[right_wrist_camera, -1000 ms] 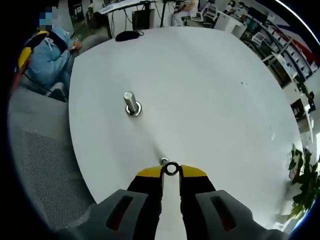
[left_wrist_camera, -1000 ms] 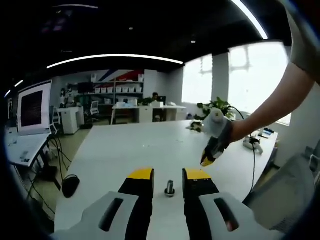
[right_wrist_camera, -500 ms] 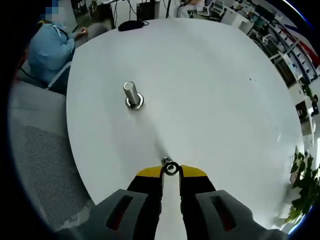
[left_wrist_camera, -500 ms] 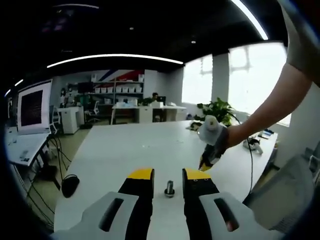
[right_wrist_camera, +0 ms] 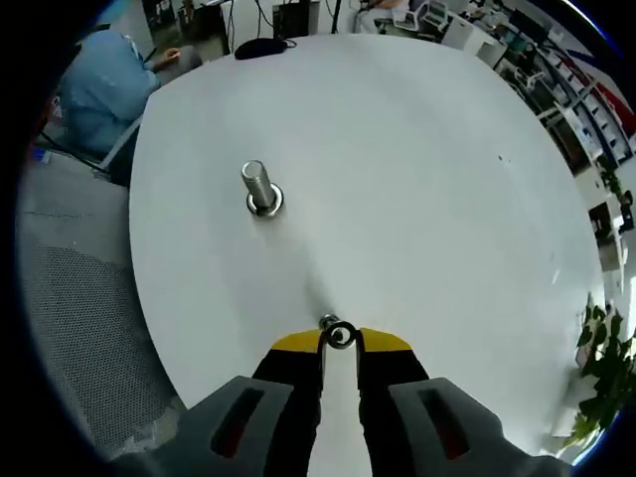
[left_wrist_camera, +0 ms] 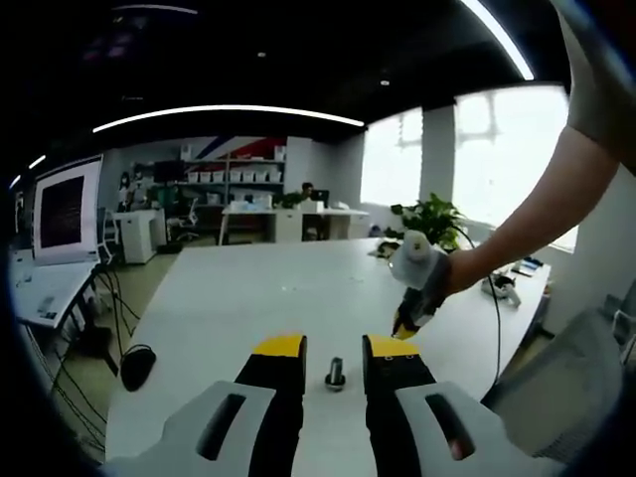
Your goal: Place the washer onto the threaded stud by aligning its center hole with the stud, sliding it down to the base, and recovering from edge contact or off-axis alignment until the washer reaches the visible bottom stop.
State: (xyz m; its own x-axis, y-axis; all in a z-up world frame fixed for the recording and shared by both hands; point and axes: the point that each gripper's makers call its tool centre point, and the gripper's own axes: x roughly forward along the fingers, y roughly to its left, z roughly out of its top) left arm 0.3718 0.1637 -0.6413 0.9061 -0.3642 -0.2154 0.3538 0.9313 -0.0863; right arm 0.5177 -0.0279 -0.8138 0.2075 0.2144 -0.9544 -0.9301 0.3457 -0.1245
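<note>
A short steel threaded stud [right_wrist_camera: 260, 189] stands upright on its round base on the white table [right_wrist_camera: 417, 169], up and left of my right gripper [right_wrist_camera: 340, 343]. That gripper is shut on a small metal washer [right_wrist_camera: 340, 336], held at the yellow fingertips above the table, well short of the stud. In the left gripper view the stud [left_wrist_camera: 336, 373] shows in the gap ahead of my left gripper [left_wrist_camera: 336, 348], whose jaws stand open and apart from it. The right gripper [left_wrist_camera: 409, 316] reaches in from the right on a person's arm, above and right of the stud.
A black mouse [left_wrist_camera: 138, 366] lies near the table's left edge, also seen as the mouse [right_wrist_camera: 260, 45]. A grey mesh chair [right_wrist_camera: 79, 328] and a person in blue [right_wrist_camera: 99, 84] are beside the table's rim. A potted plant [left_wrist_camera: 432, 214] stands beyond the far end.
The right gripper with the washer has drifted a little left and down, toward the stud. The left gripper has held still, and the stud has stayed put.
</note>
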